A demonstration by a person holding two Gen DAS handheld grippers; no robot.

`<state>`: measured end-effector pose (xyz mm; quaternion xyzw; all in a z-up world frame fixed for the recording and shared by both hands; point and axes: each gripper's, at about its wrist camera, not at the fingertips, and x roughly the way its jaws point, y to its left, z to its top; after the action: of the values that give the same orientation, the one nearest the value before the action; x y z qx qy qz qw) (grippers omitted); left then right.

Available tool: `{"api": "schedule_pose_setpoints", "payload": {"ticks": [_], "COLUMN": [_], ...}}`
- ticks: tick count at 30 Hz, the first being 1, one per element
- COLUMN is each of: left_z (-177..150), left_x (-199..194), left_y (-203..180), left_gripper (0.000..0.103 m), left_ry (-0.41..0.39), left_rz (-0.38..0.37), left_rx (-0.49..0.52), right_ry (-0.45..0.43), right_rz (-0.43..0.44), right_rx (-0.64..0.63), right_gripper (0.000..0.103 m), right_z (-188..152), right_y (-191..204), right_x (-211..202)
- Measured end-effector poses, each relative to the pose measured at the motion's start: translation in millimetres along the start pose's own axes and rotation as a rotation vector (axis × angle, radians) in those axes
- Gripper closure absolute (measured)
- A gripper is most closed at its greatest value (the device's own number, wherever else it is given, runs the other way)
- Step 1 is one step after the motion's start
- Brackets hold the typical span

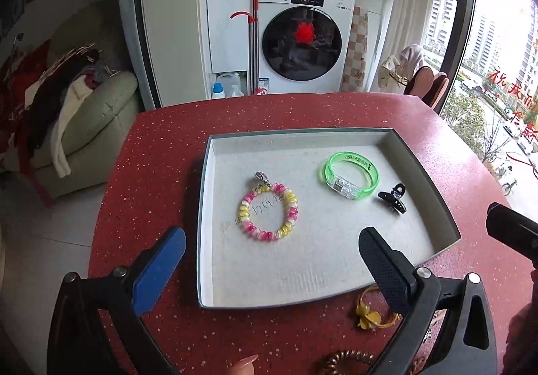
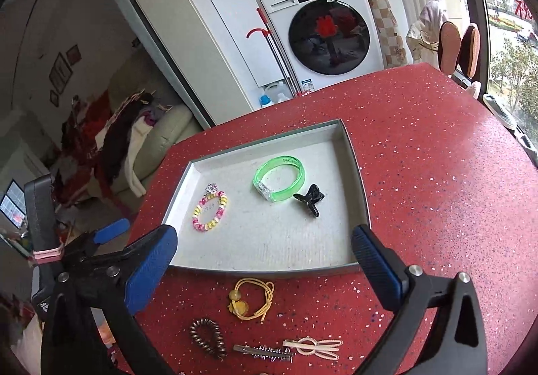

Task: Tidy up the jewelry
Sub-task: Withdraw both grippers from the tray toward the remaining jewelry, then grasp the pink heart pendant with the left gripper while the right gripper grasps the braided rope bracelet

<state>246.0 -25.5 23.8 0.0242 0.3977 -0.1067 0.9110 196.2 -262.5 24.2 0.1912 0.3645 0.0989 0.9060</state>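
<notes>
While the left gripper [image 1: 272,247] hangs over the near side of the tray [image 1: 427,170], its jaws stand fully wide and hold nothing. Inside the tray: a pink-yellow bead bracelet [image 1: 268,211] left of centre, a green bangle [image 1: 349,178] toward the far right, a black claw clip [image 1: 392,197] just beside the bangle. Yellow hair tie [image 1: 370,314] lies on the red desk [image 1: 151,173] just outside the tray's near wall, half hidden by the right jaw. Risk: reaching down for it could catch that wall and shove the tray.

Right wrist view: right gripper [image 2: 264,257], jaws also fully wide, empty, over the tray's near wall. Outside it, toward the camera: yellow hair tie [image 2: 250,302], brown coil tie [image 2: 207,336], dark barrette [image 2: 262,351], pink clip [image 2: 314,348], close together, so a wide grab may drag a neighbour. Left gripper [image 2: 111,232] sits just left; the two could clash. Plenty of bare desk right of the tray; tray middle is free.
</notes>
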Motion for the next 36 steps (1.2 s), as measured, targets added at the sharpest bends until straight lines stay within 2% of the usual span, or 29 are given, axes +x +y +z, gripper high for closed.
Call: {"api": "schedule_pose_setpoints", "payload": {"ticks": [3,7,10,14,17,21,28,36], "left_z": [-18.5,-49.3,-73.5,-102.7,-120.2,-140.5,-160.8,-160.6], "left_x": [-16.2,-36.3,-45.6,-51.2,-54.2,-61.6,-59.2,-54.8], "left_y": [-1.2,-1.4,0.9,4.2,0.2,-11.4,-25.7,-26.2], "left_gripper": [0.0,0.0,0.0,0.0,0.0,0.0,0.0,0.0], "left_ry": [0.013,0.021,0.041,0.082,0.11,0.112,0.146,0.156], "left_rz": [-0.013,-0.011,-0.002,-0.028,-0.065,-0.063,-0.03,-0.005], "left_rx": [0.006,0.021,-0.001,-0.038,-0.049,-0.038,-0.022,-0.042], "right_ry": [-0.003,0.044,0.072,0.133,0.191,0.23,0.226,0.22], "right_rz": [0.013,-0.003,-0.026,-0.048,-0.085,-0.146,-0.198,-0.235], "right_rx": [0.006,0.011,0.004,-0.013,-0.02,-0.038,-0.072,-0.076], "right_gripper": [0.0,0.0,0.0,0.0,0.0,0.0,0.0,0.0], "right_z": [-13.5,-32.6,-50.7,-84.8,-109.6,-137.0,-150.0,-142.9], "right_y": [1.0,0.4,-2.3,-7.0,-12.6,-15.0,-13.1,-15.2], "right_x": [-11.8,-22.8,-32.0,-36.9,-35.4,-33.2,-37.5,-32.2]}}
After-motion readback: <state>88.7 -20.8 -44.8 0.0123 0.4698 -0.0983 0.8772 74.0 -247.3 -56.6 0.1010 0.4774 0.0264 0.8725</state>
